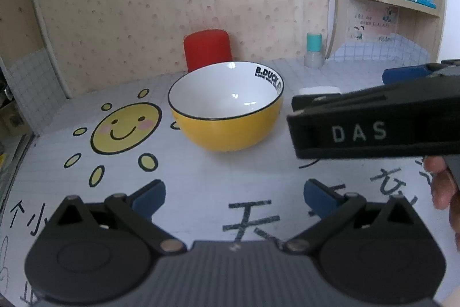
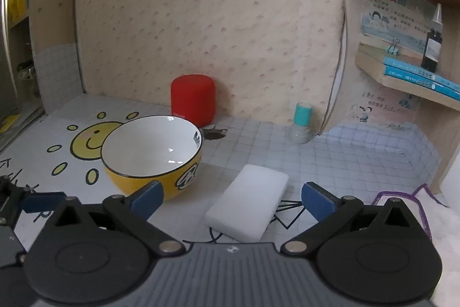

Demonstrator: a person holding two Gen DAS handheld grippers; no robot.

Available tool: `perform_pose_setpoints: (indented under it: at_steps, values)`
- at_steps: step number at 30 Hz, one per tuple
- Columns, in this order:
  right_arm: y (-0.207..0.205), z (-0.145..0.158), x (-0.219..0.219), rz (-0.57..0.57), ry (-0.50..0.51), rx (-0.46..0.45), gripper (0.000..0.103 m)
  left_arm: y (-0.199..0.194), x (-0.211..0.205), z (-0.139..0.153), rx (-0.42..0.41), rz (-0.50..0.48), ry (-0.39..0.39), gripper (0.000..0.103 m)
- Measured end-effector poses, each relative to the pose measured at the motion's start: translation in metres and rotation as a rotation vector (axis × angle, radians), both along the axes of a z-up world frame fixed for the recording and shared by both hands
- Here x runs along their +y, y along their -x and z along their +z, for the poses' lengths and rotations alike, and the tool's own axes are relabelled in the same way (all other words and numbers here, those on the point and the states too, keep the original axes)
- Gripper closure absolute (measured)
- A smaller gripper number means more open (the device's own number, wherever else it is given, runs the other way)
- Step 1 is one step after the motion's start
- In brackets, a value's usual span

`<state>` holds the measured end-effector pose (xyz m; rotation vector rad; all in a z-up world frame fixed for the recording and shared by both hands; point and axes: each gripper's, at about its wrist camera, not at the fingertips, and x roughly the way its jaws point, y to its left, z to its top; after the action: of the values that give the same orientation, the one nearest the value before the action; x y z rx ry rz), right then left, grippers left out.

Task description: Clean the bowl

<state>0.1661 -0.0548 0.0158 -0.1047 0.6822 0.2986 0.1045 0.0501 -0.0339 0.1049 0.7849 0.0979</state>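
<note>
A yellow bowl (image 1: 227,108) with a white inside and black rim stands upright on the printed table mat; the right wrist view has the bowl (image 2: 152,151) at centre left. A white sponge block (image 2: 248,205) lies flat to the bowl's right; only a sliver of the sponge (image 1: 319,90) shows in the left wrist view, behind the other gripper's body. My left gripper (image 1: 234,199) is open, short of the bowl, holding nothing. My right gripper (image 2: 231,199) is open, its fingers straddling the near end of the sponge without closing on it.
A red cylinder (image 2: 192,102) stands against the back wall behind the bowl. A small teal-capped bottle (image 2: 300,124) sits at the back right. A shelf (image 2: 408,76) with blue books and a dark bottle hangs on the right. A hand (image 1: 444,186) holds the right tool.
</note>
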Motion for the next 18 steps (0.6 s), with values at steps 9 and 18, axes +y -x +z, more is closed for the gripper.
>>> perform_pose_setpoints:
  at_steps: [9,18]
  values:
    - [-0.0032,-0.0043,0.0026,-0.006,0.012,0.015,0.0,-0.0037,0.0013,-0.0026,0.009,0.002,0.001,0.0]
    - [-0.0057,-0.0079,0.0057,-0.013,0.028,0.028,0.0,-0.0065,0.0029,-0.0064,0.02,-0.003,0.006,0.0]
